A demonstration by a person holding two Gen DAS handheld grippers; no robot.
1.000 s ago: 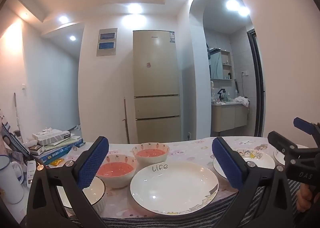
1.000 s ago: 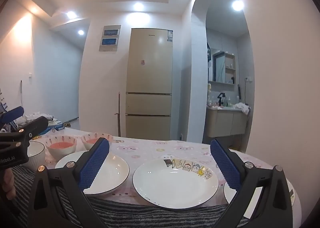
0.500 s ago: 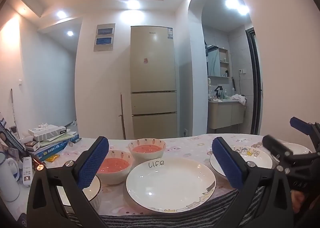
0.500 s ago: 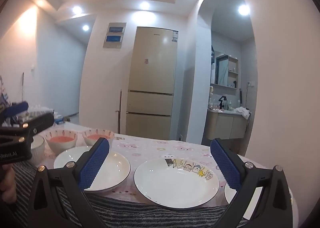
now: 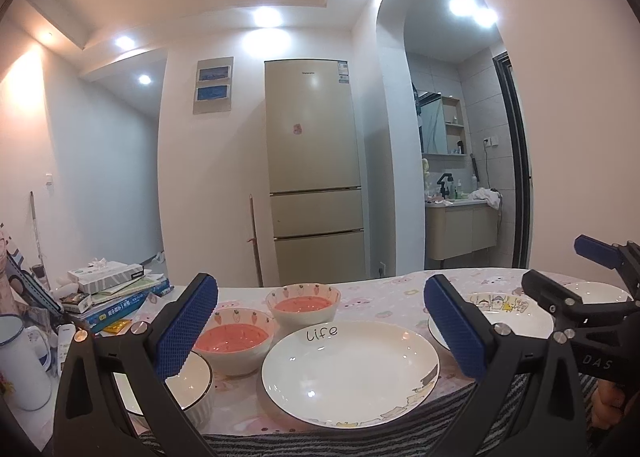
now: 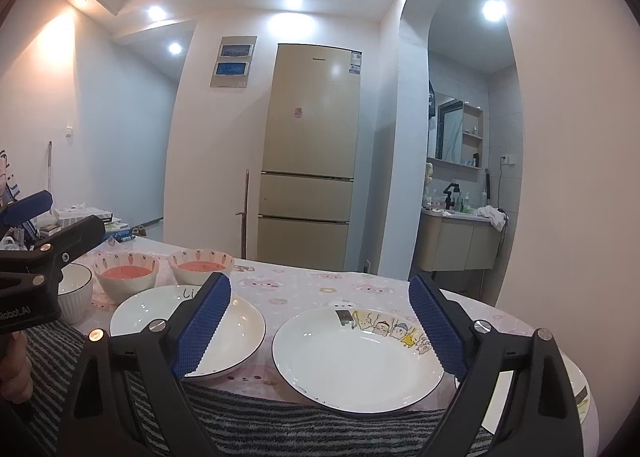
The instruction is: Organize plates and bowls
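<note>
Two grippers, left (image 5: 320, 329) and right (image 6: 320, 325), gape wide, empty; approach cartoon plate (image 6: 356, 357), lower centre, rim-first, level.

The counter (image 5: 384, 291) wears a pink cartoon-print cloth, with a grey striped cloth (image 6: 256, 421) along its 6 o'clock edge. On it the "life" plate (image 5: 350, 373) sits at centre. At its 10 o'clock stand two pink-lined bowls (image 5: 234, 339) (image 5: 303, 303), and at 9 o'clock a dark-rimmed white bowl (image 5: 196, 377). At 3 o'clock lies the cartoon plate (image 6: 358, 359), with another plate (image 5: 596, 292) beyond it. At the 9 o'clock end are stacked books (image 5: 120, 303), a tissue box (image 5: 106, 276) and a white enamel mug (image 5: 20, 369).
</note>
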